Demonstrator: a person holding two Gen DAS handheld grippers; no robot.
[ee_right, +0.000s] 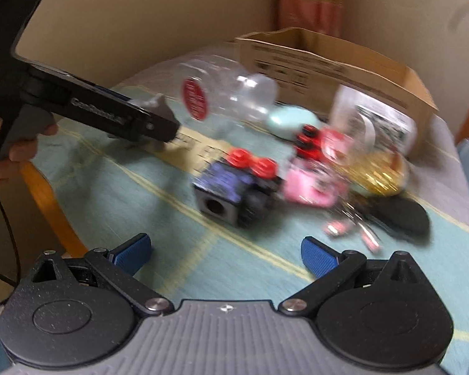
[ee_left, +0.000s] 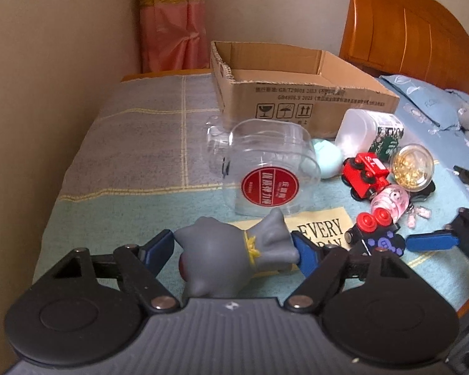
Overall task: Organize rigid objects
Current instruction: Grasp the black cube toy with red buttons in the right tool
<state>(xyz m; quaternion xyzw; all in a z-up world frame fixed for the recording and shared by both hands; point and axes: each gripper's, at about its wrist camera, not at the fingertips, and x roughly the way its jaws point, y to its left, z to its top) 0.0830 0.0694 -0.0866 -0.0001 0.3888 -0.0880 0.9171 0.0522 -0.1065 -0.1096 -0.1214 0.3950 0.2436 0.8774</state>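
The grey toy figure (ee_left: 231,256), with a yellow collar and a reddish spot, lies near the front edge of the bed (ee_left: 134,143), clamped between the blue pads of the left claw (ee_left: 234,251), whose jaws stand about half open and press on its two sides. Just beyond it a clear plastic jar (ee_left: 265,168) with a round red label lies on its side, and behind that an open cardboard box (ee_left: 297,93) stands toward the bed's far edge. To the right of the jar lie a pale green case (ee_left: 328,159), a white-lidded container (ee_left: 369,131), a red toy train car (ee_left: 367,173), a small jar of gold bits (ee_left: 412,164), a pink clear trinket (ee_left: 390,201) and a black and purple toy train car (ee_left: 375,234) with red discs on top. The right claw (ee_right: 225,254) hangs wide open with nothing between its pads, above the bed's checked cover just short of the purple car; its view is blurred. A hand (ee_right: 12,143) grips the left tool's handle at that view's left edge.
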